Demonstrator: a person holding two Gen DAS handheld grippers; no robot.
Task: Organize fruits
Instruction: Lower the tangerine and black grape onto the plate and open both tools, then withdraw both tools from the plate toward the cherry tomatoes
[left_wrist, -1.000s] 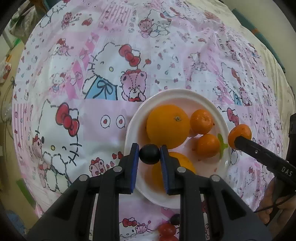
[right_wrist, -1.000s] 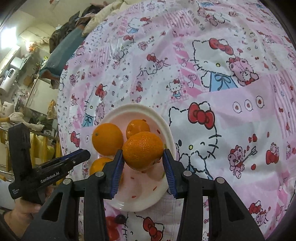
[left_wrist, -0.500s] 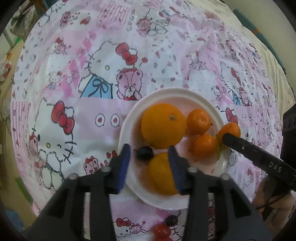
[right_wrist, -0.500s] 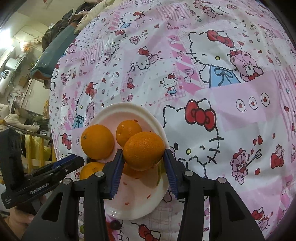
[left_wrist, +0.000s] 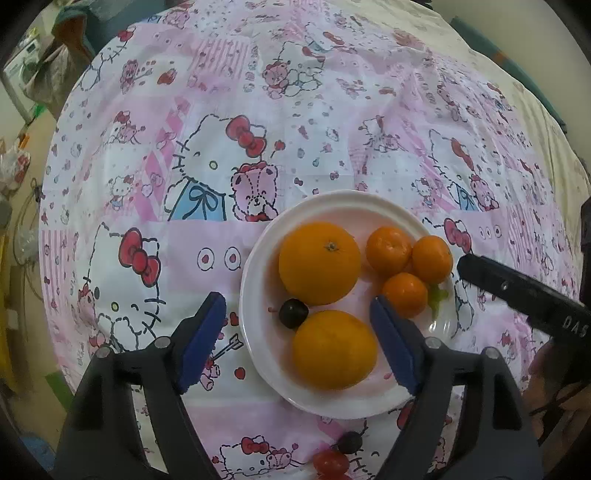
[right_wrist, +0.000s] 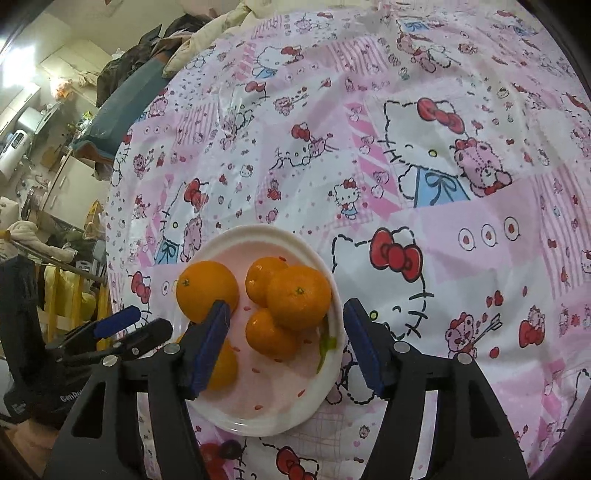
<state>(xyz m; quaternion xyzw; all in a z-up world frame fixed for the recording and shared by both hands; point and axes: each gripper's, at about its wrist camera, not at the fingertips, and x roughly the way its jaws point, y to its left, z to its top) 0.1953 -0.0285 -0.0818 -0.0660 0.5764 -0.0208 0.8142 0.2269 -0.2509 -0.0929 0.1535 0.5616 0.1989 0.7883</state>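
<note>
Both grippers hang over the white plate (left_wrist: 255, 266), which sits on the cartoon-print tablecloth (left_wrist: 258, 92) and serves as the collecting point for the fruit. The left gripper (left_wrist: 297, 330) has its jaws spread wide and holds nothing; the dark grape (left_wrist: 293, 313) lies on the plate between the two large oranges (left_wrist: 319, 267), touching the nearer one, a hollow likely to stop it rolling. The right gripper (right_wrist: 286, 341) is likewise wide open and empty; its mandarin (right_wrist: 298, 297) rests on top of the other two mandarins, at the plate's right side.

Against the earlier frames: one second ago the left jaws were clamped on the grape and the right jaws on the mandarin; both fruits are now released. A red cherry tomato (left_wrist: 330, 461) and another dark grape (left_wrist: 349, 442) remain on the cloth just off the plate's near rim, so the task appears unfinished.
</note>
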